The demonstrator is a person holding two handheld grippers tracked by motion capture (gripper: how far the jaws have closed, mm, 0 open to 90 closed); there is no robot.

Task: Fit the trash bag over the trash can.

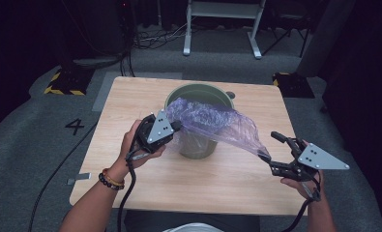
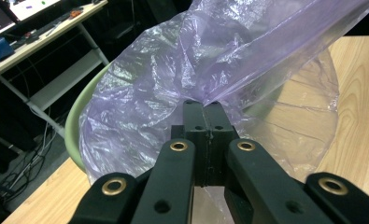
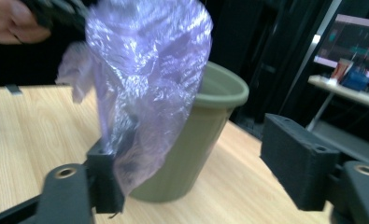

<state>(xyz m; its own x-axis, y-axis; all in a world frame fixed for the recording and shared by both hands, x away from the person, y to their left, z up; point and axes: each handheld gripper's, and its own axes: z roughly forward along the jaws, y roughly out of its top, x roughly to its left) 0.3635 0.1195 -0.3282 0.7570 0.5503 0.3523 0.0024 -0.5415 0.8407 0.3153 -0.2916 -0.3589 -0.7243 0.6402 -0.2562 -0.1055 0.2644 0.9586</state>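
A green bucket (image 1: 196, 90) stands upright near the middle of the wooden table (image 1: 227, 186). A translucent purple plastic bag (image 1: 213, 121) stretches across its mouth, from my left gripper (image 1: 176, 126) to my right gripper (image 1: 270, 146). In the left gripper view the jaws of my left gripper (image 2: 204, 109) are pressed together on a fold of the bag (image 2: 173, 70), with the bucket rim (image 2: 72, 126) behind. My right gripper (image 3: 191, 154) has its jaws wide apart. The bag (image 3: 140, 56) drapes against its left jaw only, in front of the bucket (image 3: 219, 93).
The bucket sits toward the table's far edge, with bare wood around it. Beyond the table are a white desk frame (image 1: 222, 29), floor cables (image 1: 154, 36) and two yellow-and-black striped bases (image 1: 65, 79). A "4" (image 1: 75, 126) is marked on the grey floor at left.
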